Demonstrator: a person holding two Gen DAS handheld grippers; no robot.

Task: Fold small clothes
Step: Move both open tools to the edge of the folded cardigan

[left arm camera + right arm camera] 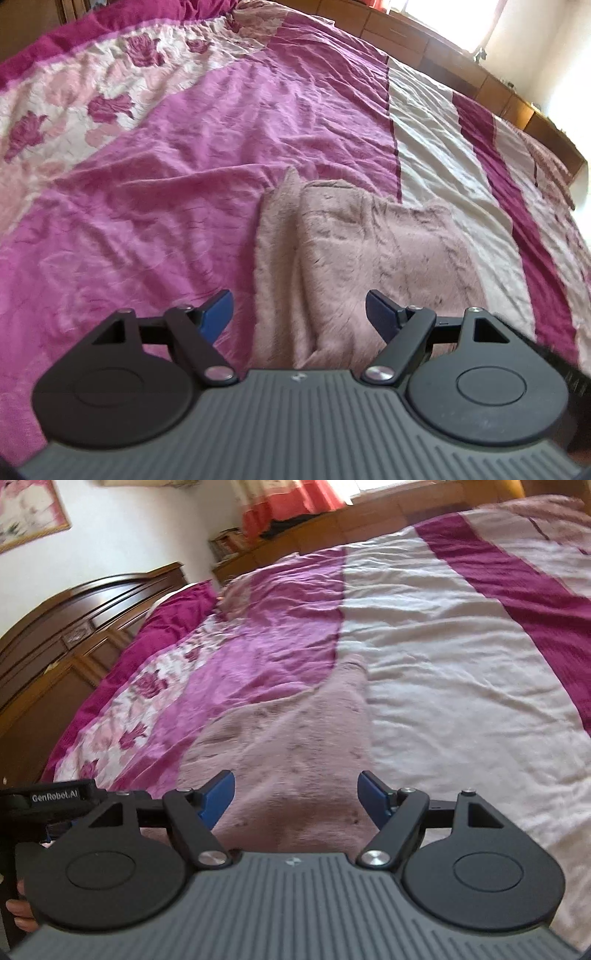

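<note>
On the crumpled magenta-and-cream bedspread (207, 155), both the left gripper (299, 314) and right gripper (297, 794) gape empty over the fuzzy dusty-pink garment (369, 251), whose loose plush fold could slump open.

Two wrist cameras, close over the bed

I see both views angled down along their grippers; both share the pink fleece garment (362, 258) (288, 753) and bedspread (166, 177) (443, 646).

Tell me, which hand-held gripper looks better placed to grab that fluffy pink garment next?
Probably the left hand-held gripper: its open jaws face a raised fold and side edge of the fluffy pale pink fleece garment, easy to pinch. The right hand-held gripper, also open, hovers over flat cloth, no edge between its fingers.
</note>
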